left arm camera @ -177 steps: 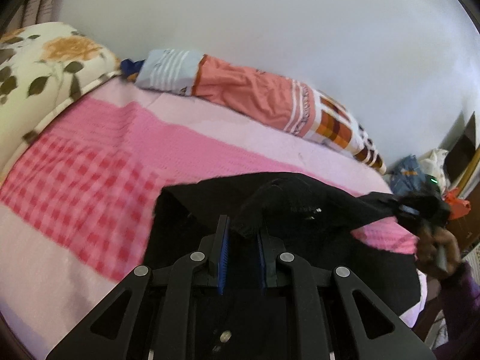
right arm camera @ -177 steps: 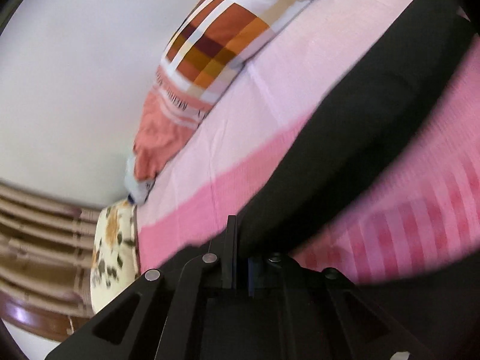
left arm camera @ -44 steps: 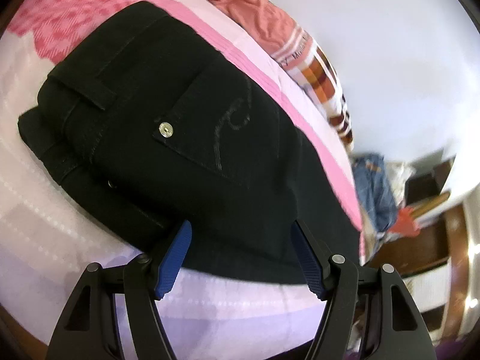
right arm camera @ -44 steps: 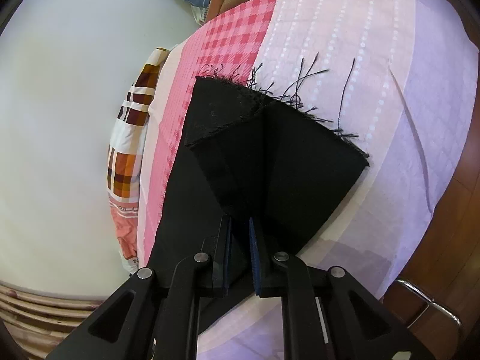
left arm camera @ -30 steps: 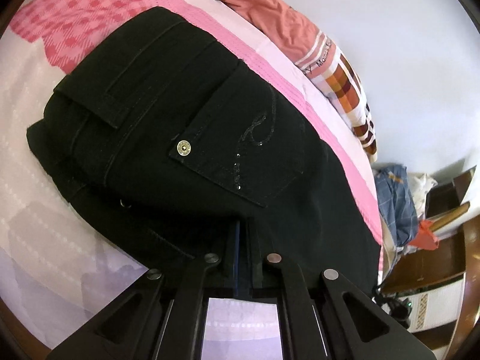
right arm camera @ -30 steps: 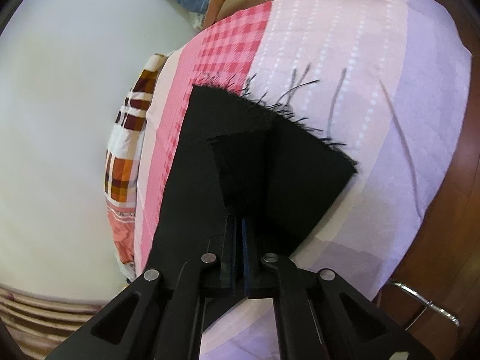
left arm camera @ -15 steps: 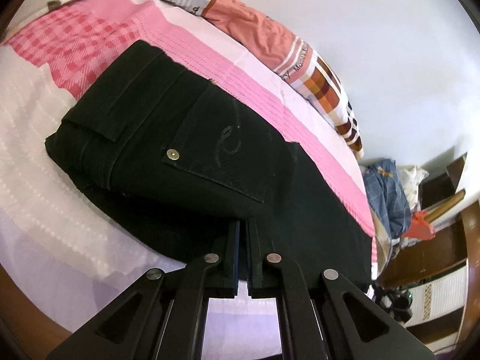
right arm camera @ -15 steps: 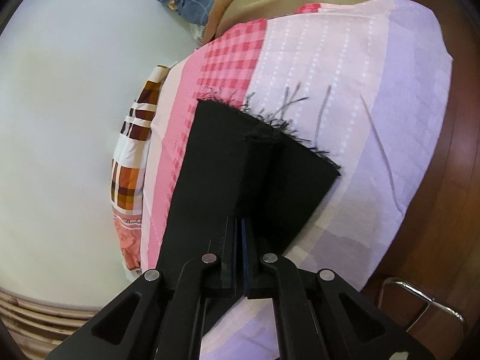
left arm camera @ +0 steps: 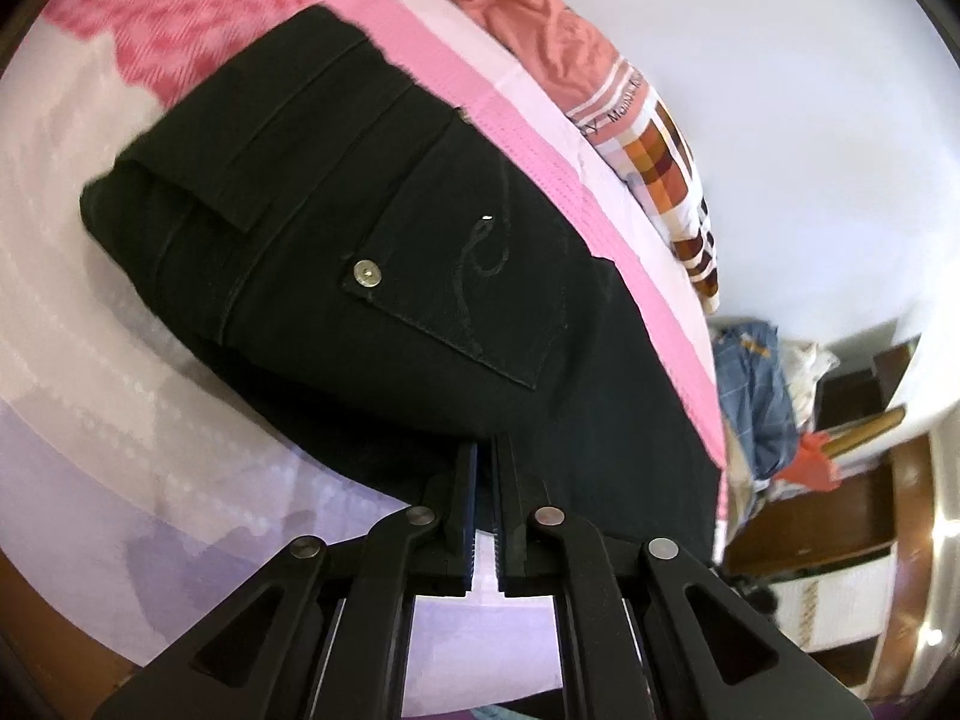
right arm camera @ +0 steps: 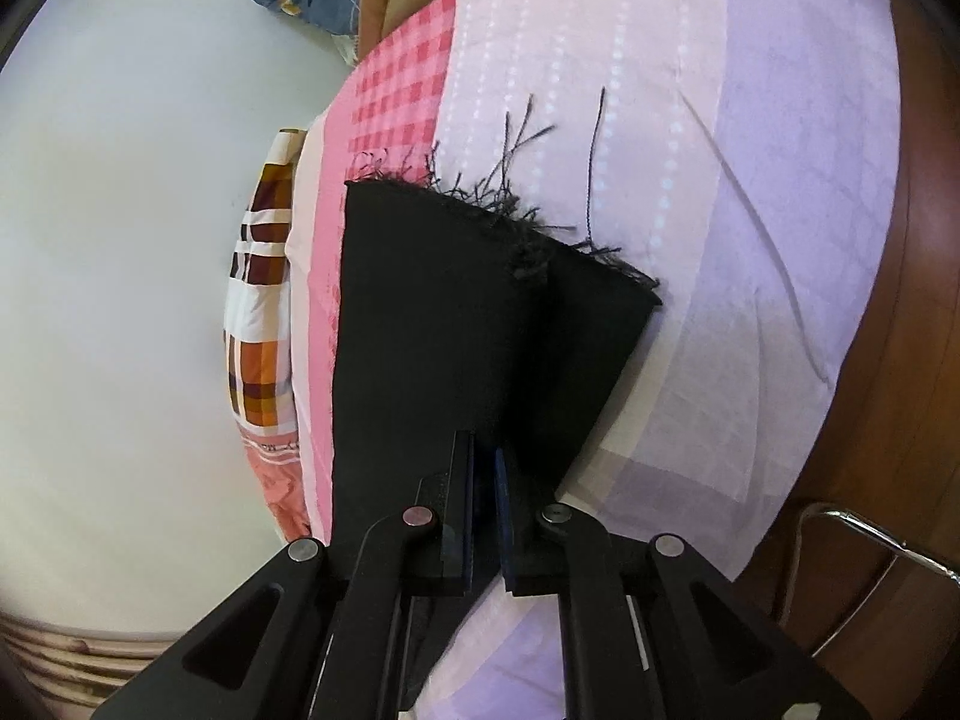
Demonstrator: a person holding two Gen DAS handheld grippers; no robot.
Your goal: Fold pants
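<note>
My left tongs [left arm camera: 485, 456] sit at the near edge of the black pants [left arm camera: 420, 300], close to the hip below the back pocket [left arm camera: 468, 276]. Their jaws are just starting to part, a thin gap showing between the blue pads with fabric at the tips; I cannot tell whether the pads still pinch it. My right tongs [right arm camera: 485, 456] are at the other end, on the leg near the frayed hem [right arm camera: 516, 210], and those jaws are opening too, a narrow slot between the pads with the black cloth running under them.

The pants lie flat on the bed [left arm camera: 120, 390], folded lengthwise with one leg over the other, waistband toward the pink checked part of the bedspread [right arm camera: 402, 78], loose threads trailing off the hem onto the pale quilt. A rolled plaid-and-coral blanket [left arm camera: 630, 90] lies along the wall beyond the pants. A heap of blue clothes [left arm camera: 756, 396] sits past the foot of the bed.
</note>
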